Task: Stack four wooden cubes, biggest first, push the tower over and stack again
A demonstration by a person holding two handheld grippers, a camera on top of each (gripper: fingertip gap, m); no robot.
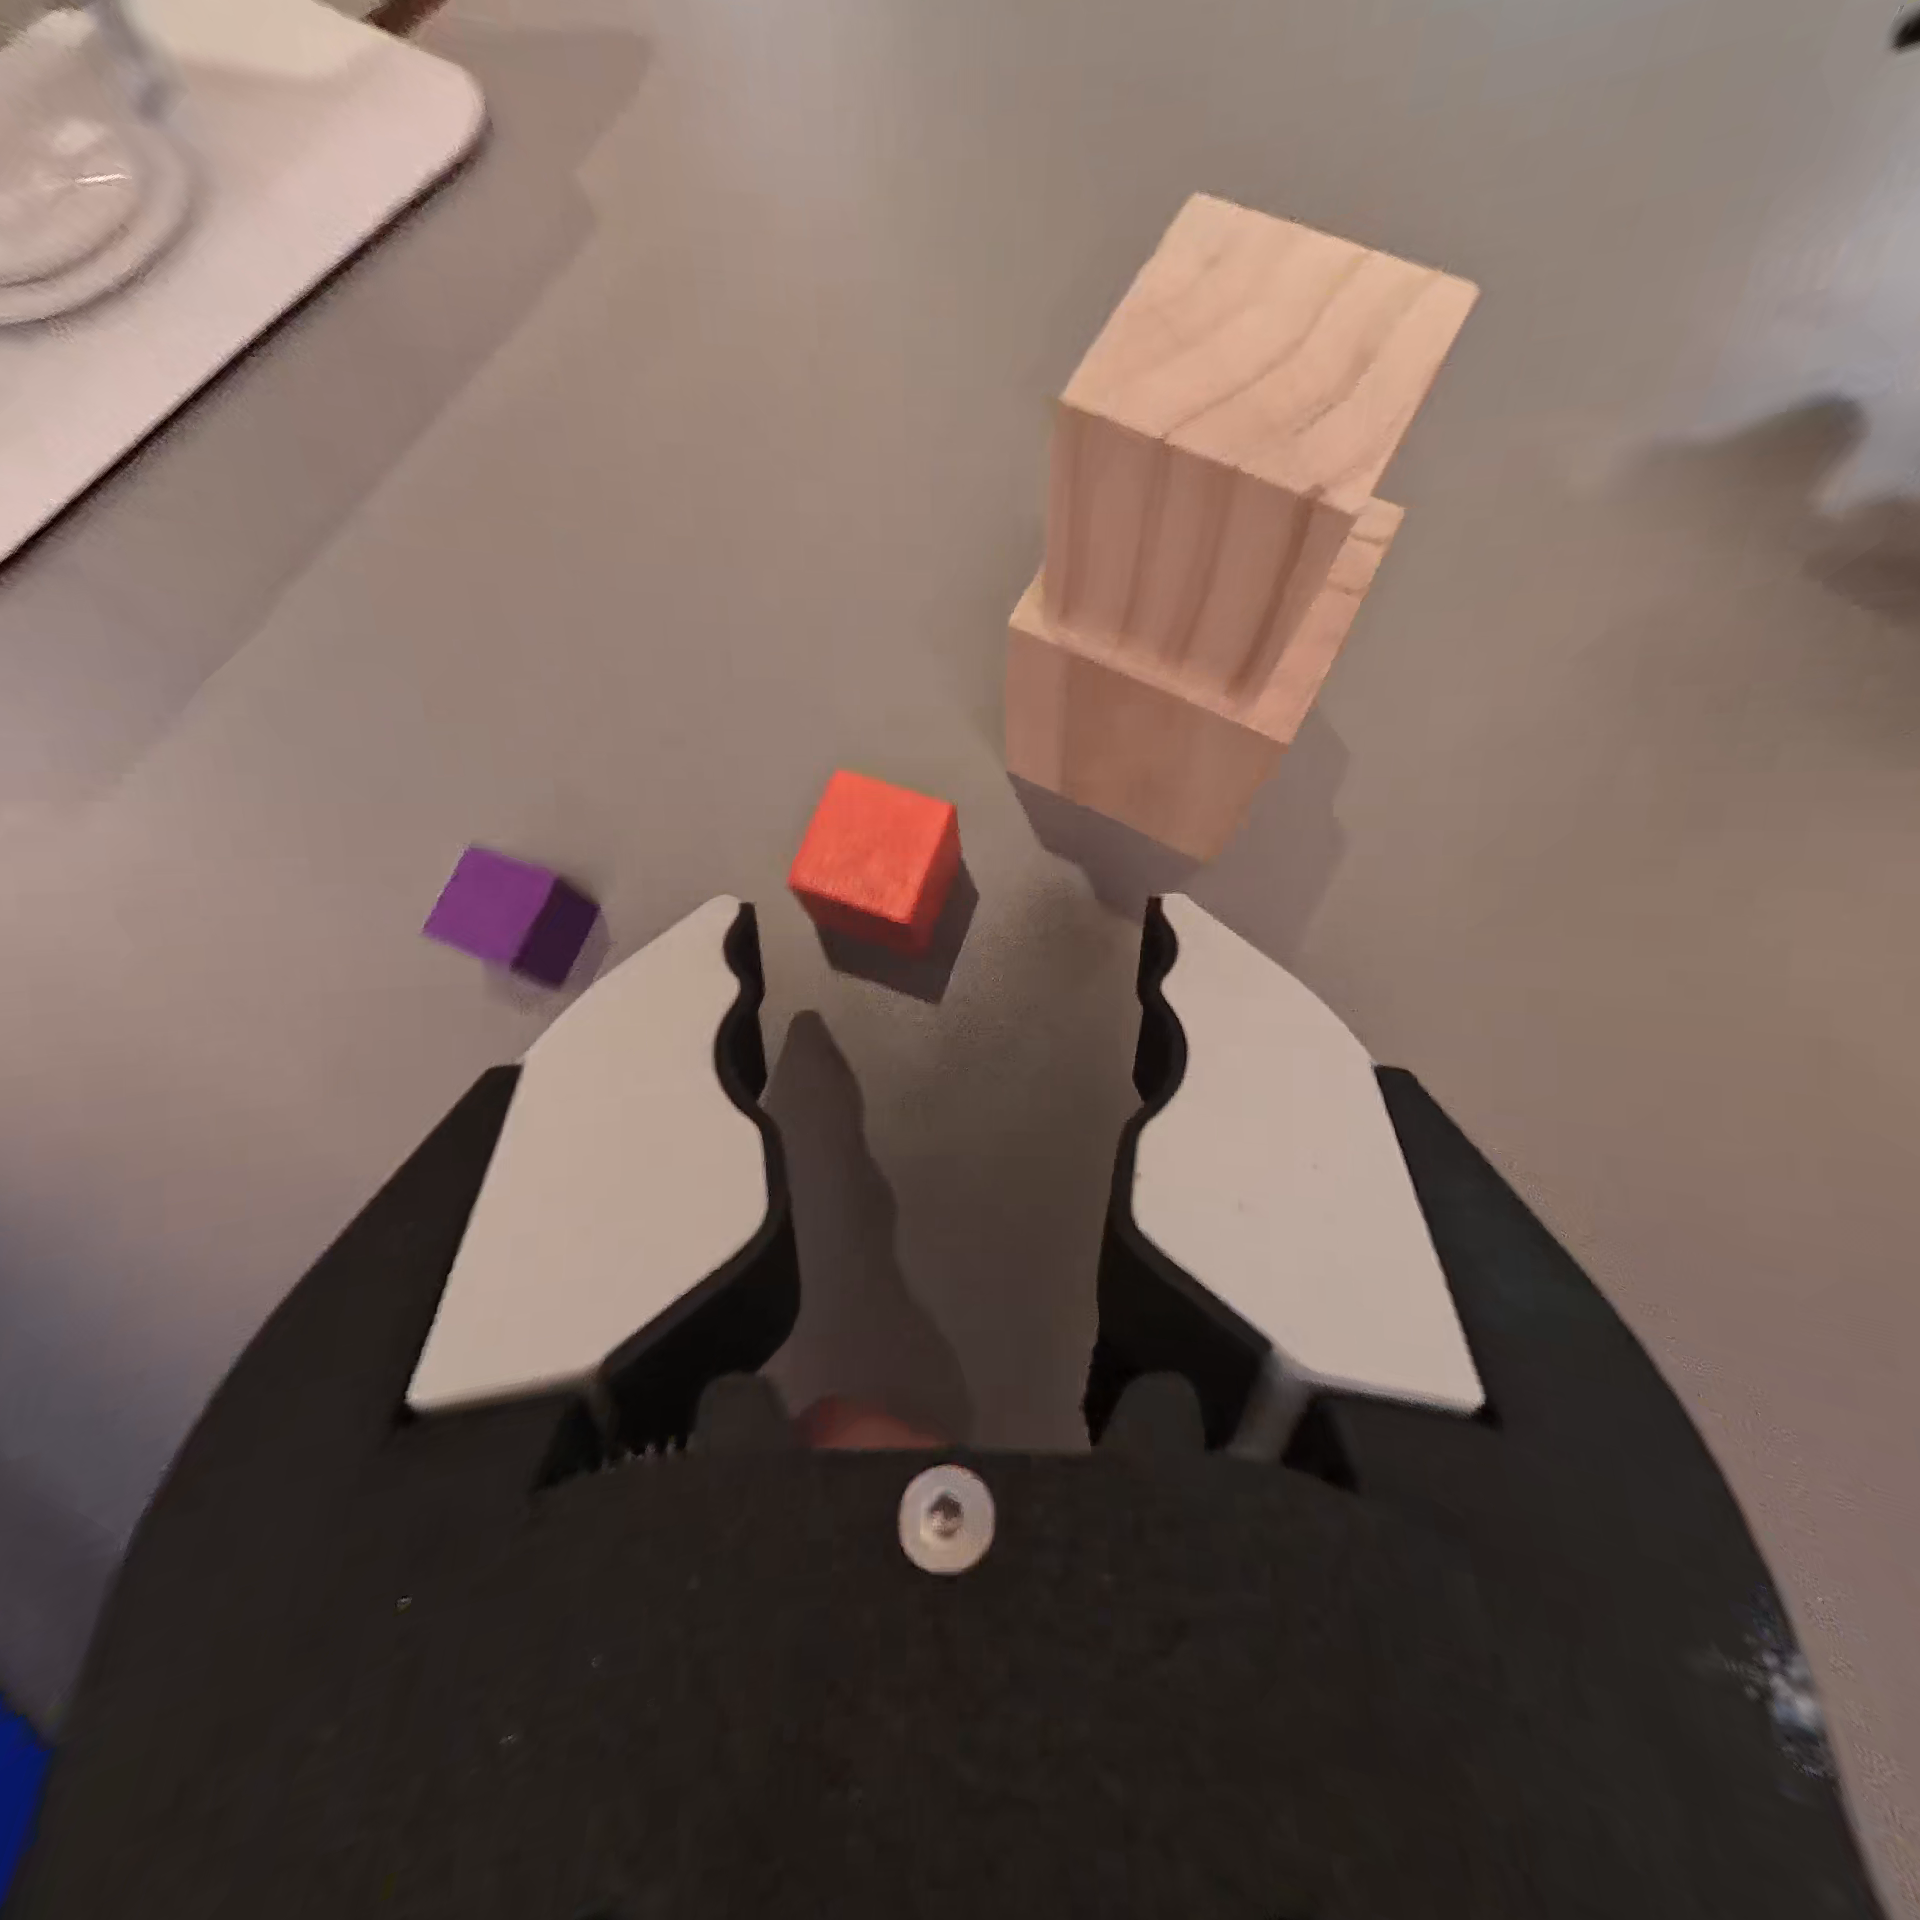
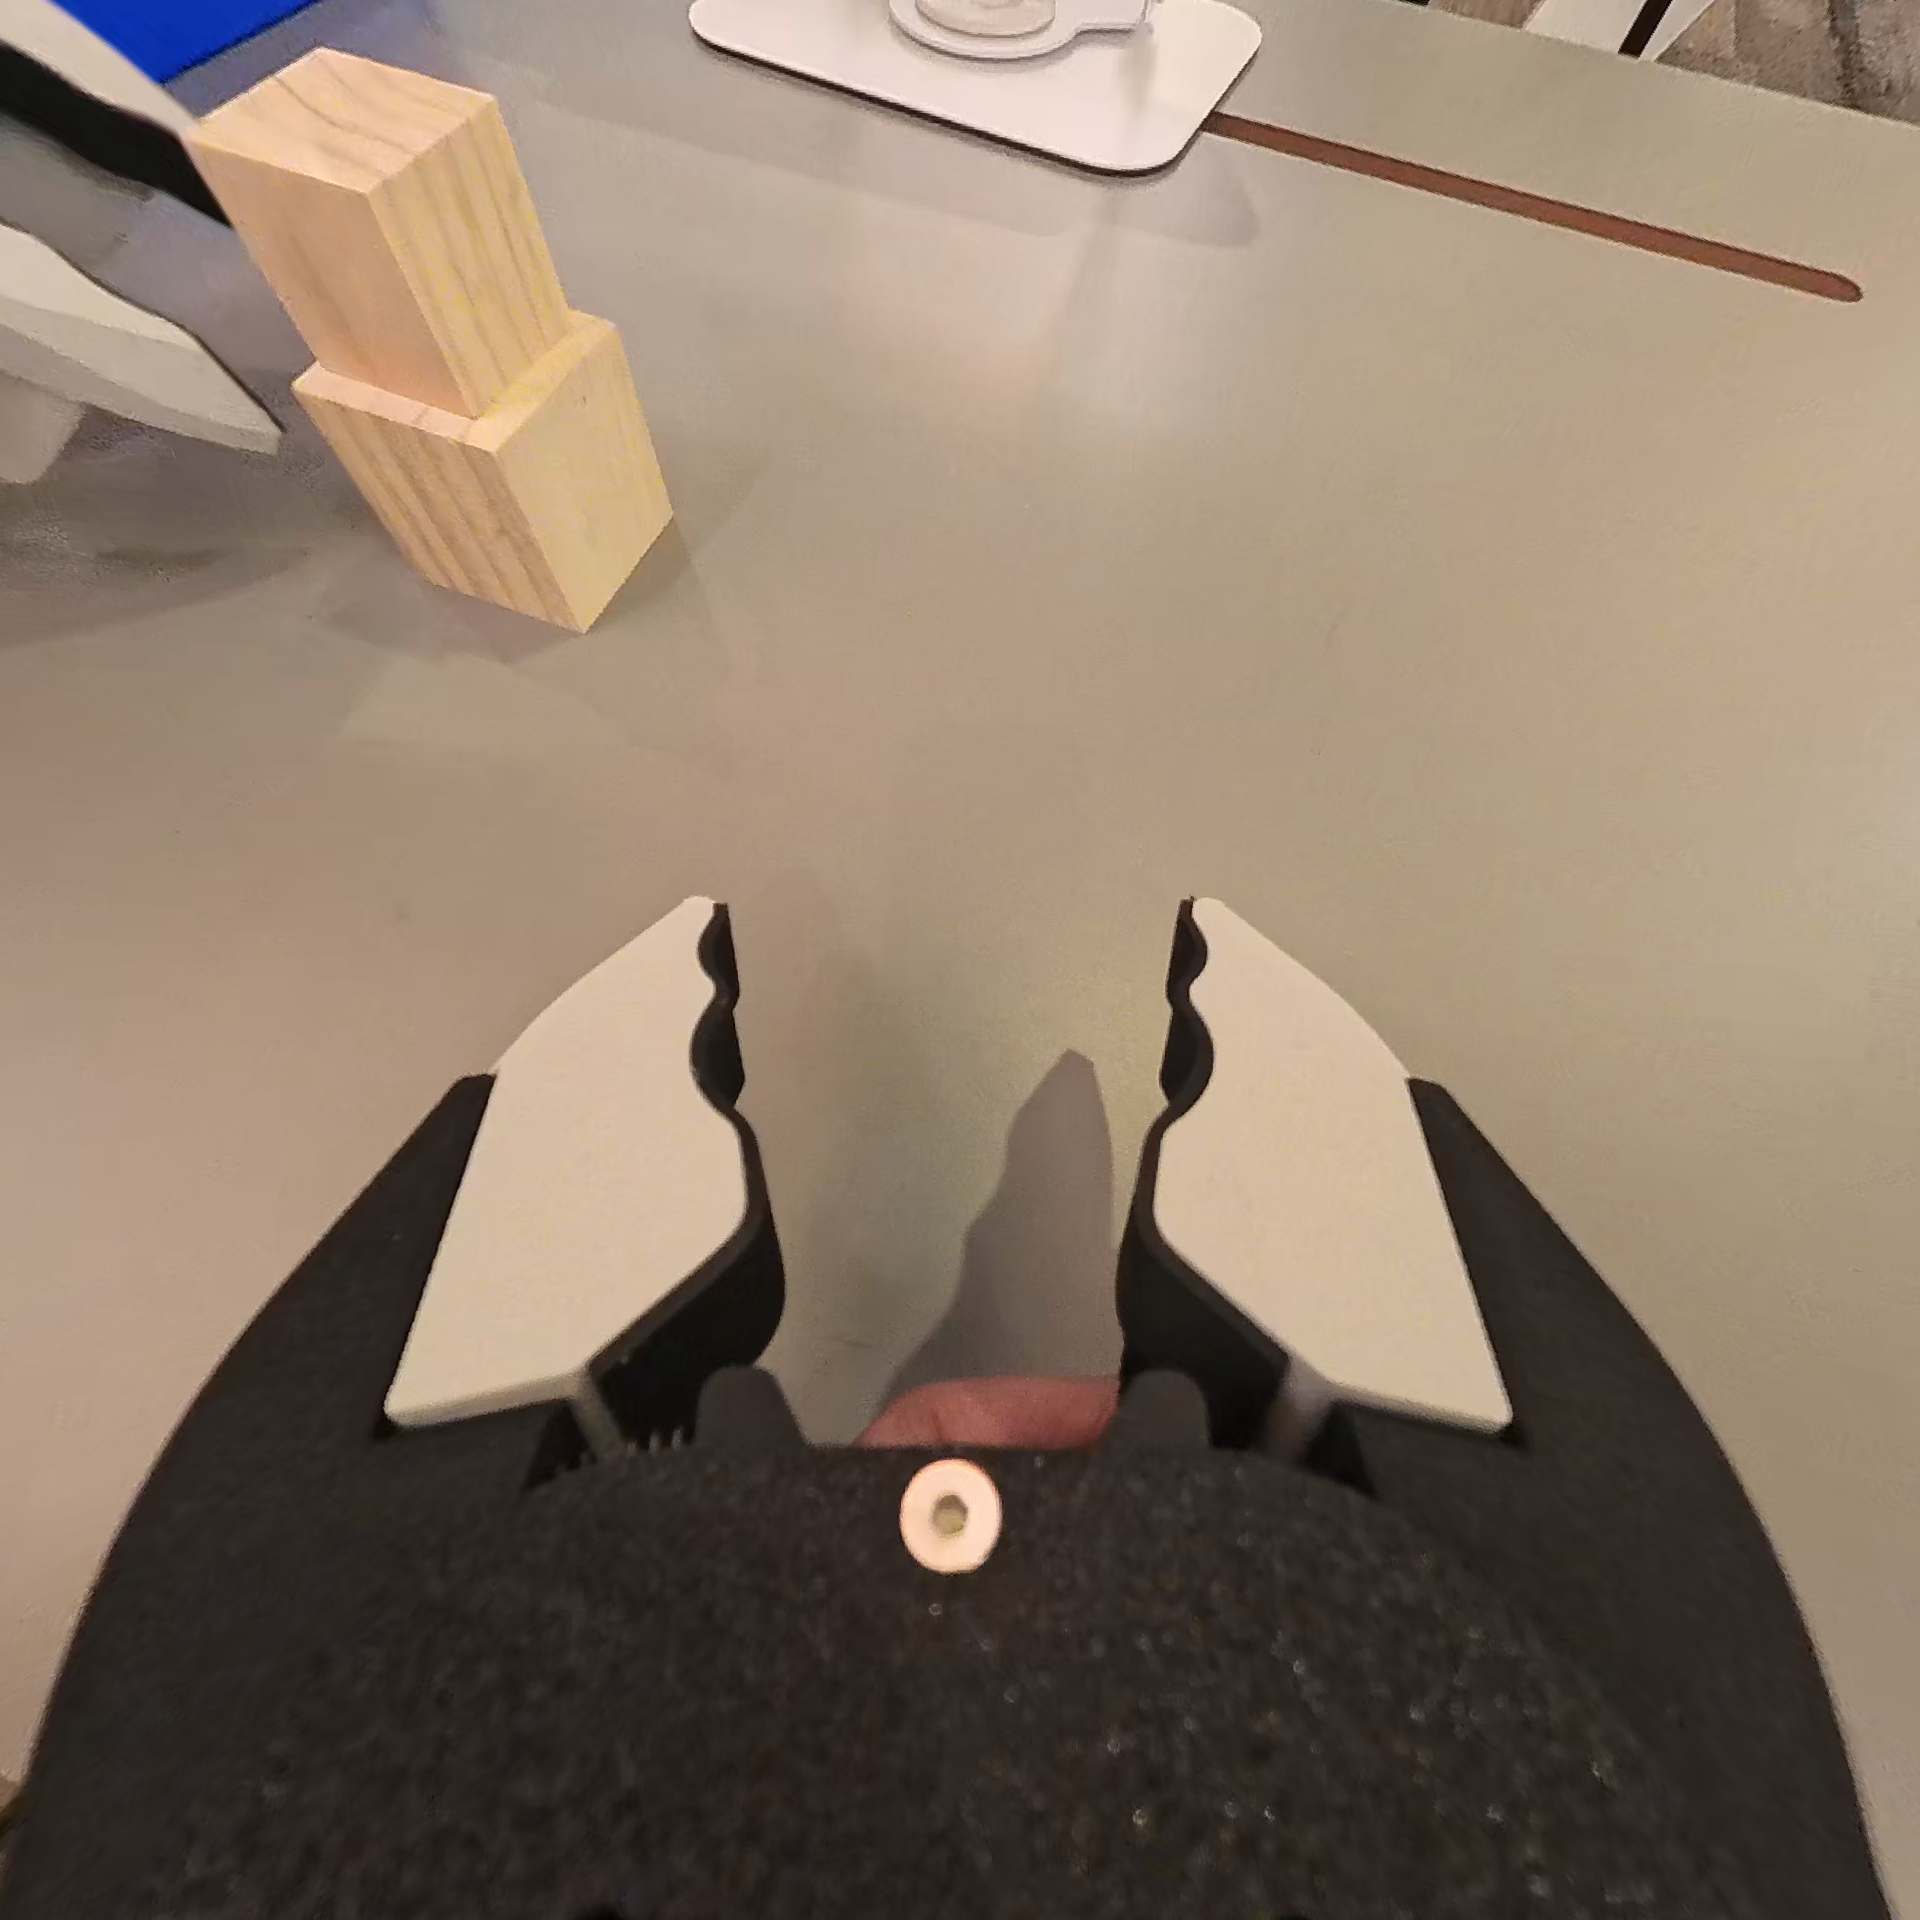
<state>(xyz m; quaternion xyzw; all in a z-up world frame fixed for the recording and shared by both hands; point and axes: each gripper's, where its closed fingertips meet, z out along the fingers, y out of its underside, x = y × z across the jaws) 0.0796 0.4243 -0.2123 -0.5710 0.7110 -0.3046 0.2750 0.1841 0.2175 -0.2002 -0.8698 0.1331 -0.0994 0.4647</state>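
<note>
Two plain wooden cubes stand stacked on the grey table: the larger cube (image 1: 1132,738) below, the smaller plain cube (image 1: 1247,395) on top. An orange-red cube (image 1: 873,862) lies on the table just ahead of my left gripper (image 1: 951,914), which is open and empty. A small purple cube (image 1: 509,914) lies left of it. In the right wrist view the same stack, lower cube (image 2: 499,488) and upper cube (image 2: 384,229), stands at the upper left. My right gripper (image 2: 956,914) is open and empty, well back from the stack. The left gripper's fingers (image 2: 114,353) show behind the stack.
A white mat (image 1: 260,260) with a clear glass vessel (image 1: 73,177) lies at the far left; it also shows at the top of the right wrist view (image 2: 1039,94). A dark slot (image 2: 1538,208) runs across the table at the far right.
</note>
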